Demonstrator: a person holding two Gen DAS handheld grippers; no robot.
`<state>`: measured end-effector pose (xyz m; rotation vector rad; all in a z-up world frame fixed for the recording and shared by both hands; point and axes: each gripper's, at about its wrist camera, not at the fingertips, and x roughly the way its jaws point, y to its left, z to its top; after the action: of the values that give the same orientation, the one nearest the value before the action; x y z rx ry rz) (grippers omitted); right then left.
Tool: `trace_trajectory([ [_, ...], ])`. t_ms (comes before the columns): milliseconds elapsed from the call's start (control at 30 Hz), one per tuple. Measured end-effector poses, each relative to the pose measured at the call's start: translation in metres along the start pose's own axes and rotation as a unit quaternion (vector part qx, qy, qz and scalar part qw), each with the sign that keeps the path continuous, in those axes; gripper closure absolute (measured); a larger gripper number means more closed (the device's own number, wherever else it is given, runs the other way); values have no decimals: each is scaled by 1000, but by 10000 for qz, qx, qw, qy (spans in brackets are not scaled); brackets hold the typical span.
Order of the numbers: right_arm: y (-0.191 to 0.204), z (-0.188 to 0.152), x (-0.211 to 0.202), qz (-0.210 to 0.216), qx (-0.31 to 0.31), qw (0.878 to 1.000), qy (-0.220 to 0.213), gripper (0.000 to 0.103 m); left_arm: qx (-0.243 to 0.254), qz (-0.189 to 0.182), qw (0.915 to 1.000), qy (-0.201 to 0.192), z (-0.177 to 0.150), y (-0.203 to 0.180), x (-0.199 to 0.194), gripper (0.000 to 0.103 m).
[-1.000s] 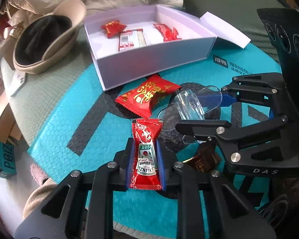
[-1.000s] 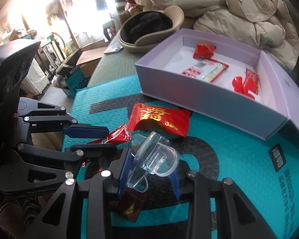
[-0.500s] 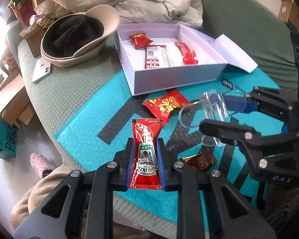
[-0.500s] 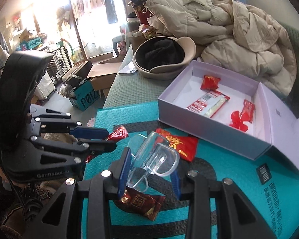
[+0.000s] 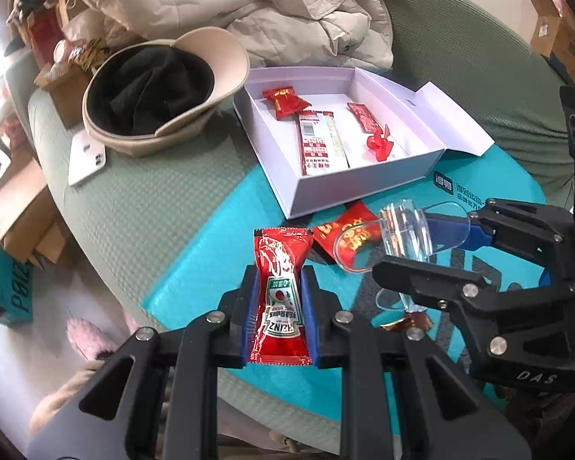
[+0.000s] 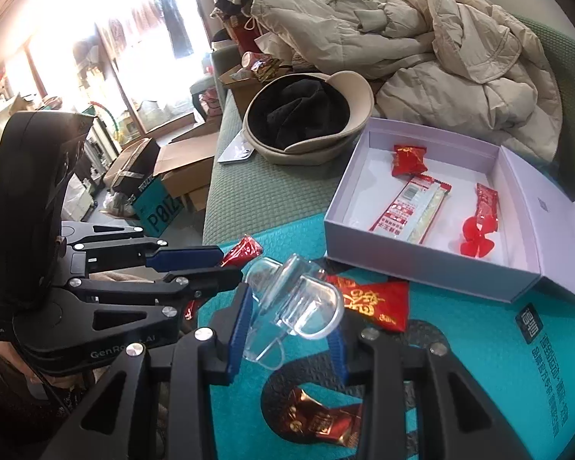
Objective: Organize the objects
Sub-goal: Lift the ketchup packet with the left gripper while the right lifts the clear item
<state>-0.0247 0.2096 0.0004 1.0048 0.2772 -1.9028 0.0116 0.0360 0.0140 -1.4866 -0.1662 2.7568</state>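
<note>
L tool (image 5: 278, 299) is clamped on the ketchup sachet (image 5: 279, 295), pads on its long edges at mid-body, upper half standing free above the teal mat (image 5: 211, 237). R tool (image 6: 287, 316) grips the clear plastic piece (image 6: 293, 301), tilted, above the mat. White box (image 6: 421, 264) lies far right of both, lid open, w/ a red candy (image 6: 408, 159), a long sachet (image 6: 412, 209) and a red fan toy (image 6: 475, 235) inside. My read: sachet is light and soft, liquid-filled, slick film, so hold flat seams and don't over-squeeze. Clear piece looks stiff, light, slippery and maybe brittle; grip its thick body. Red packet (image 6: 375, 299) and dark wrapper (image 6: 322, 418) are on the mat.
</note>
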Motion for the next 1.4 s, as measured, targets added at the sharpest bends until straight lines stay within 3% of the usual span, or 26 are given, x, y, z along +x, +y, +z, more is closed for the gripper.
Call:
trace_trajectory([
  [600, 2, 20, 15, -467, 674, 9964, -221, 66, 603, -255, 9977, -156, 36, 25, 1, 83],
  [1100, -23, 27, -15, -1016, 958, 9890, -478, 66, 917, -615, 9935, -261, 67, -4, 6, 83],
  [1400, -46, 41, -30, -1194, 883, 9863, -719, 66, 1084, -609, 9917, -335, 99, -24, 14, 83],
])
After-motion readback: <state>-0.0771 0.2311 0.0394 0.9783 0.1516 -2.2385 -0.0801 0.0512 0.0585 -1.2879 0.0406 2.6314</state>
